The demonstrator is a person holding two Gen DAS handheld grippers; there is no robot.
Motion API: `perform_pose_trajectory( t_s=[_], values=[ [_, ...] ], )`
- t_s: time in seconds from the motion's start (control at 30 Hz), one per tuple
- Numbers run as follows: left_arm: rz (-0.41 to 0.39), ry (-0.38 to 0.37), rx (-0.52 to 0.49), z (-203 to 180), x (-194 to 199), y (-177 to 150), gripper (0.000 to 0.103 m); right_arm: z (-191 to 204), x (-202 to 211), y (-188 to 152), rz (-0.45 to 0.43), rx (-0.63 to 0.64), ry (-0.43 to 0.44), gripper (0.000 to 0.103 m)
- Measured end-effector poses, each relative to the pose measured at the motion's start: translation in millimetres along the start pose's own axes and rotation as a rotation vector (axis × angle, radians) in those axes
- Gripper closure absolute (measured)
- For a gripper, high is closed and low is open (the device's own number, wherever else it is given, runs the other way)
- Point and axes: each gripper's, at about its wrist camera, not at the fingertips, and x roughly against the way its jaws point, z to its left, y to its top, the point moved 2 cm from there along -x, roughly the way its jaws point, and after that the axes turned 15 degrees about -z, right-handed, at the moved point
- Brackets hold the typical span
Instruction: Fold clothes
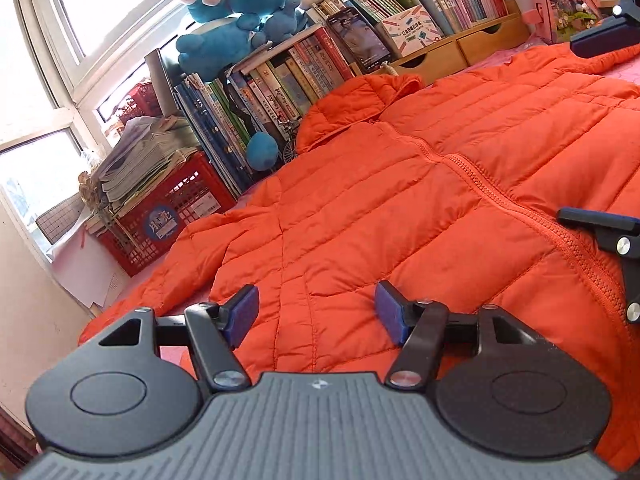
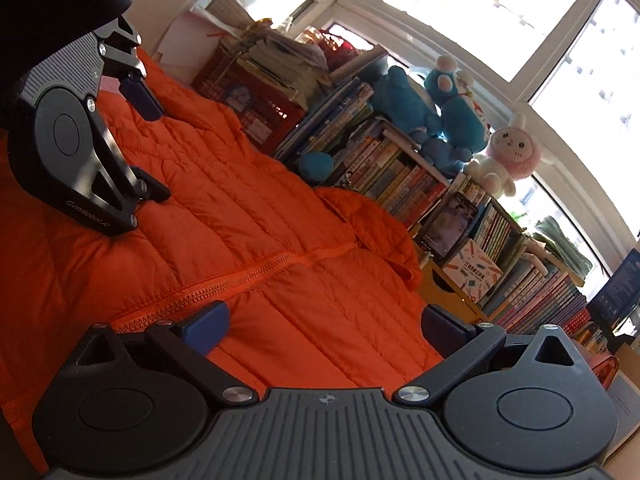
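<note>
The orange jacket [image 1: 400,208] lies spread flat and zipped, its zip [image 1: 500,196] running away toward the hood, with the left gripper [image 1: 316,316] and right gripper [image 2: 324,328] both wide-jawed and empty over the hem, one each side of that zip.

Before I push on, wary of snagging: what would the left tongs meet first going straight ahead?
Most likely the orange jacket, spread flat just beyond the open left tongs; depth is hard to judge.

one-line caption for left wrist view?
Open left gripper hovers over a zipped orange puffer jacket laid flat beside bookshelves.
</note>
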Motion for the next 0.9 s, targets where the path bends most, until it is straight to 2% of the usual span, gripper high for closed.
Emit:
perform_pose_trajectory(
  t_s=[0.1, 0.23, 0.3, 0.4, 0.53, 0.6, 0.7, 0.77, 0.9],
  values=[
    [-0.008, 0.020, 0.003, 3.3, -0.1, -8.0, 0.034, -13.5, 6.1, -18.5, 0.008, -0.080, -0.042, 0.000],
    [-0.017, 0.047, 0.008, 8.0, 0.0, -18.6, 0.027, -31.5, 24.4, -39.3, 0.037, -0.102, -0.134, 0.000],
    [0.006, 0.068, 0.025, 18.2, 2.1, -21.4, 0.025, -42.3, 34.7, -50.4, 0.063, -0.101, -0.189, 0.000],
    [0.039, 0.100, 0.051, 33.4, 5.3, -25.7, 0.023, -64.3, 50.4, -72.0, 0.119, -0.125, -0.281, 0.000],
    [0.084, 0.142, 0.086, 53.7, 9.6, -31.4, 0.017, -94.2, 68.0, -101.0, 0.236, -0.172, -0.384, 0.000],
    [0.107, 0.164, 0.103, 63.8, 11.8, -34.2, 0.017, -102.1, 74.0, -109.9, 0.301, -0.116, -0.452, 0.000],
    [0.140, 0.195, 0.129, 79.0, 15.1, -38.5, 0.023, -117.4, 81.8, -114.0, 0.382, -0.154, -0.511, 0.000],
    [0.163, 0.213, 0.147, 88.6, 17.3, -40.8, 0.023, -118.3, 82.9, -103.1, 0.353, -0.217, -0.492, 0.000],
    [0.227, 0.040, 0.234, 82.3, 18.9, -12.6, 0.020, -108.9, 66.7, -66.6, 0.344, -0.320, -0.323, 0.000]
  ],
)
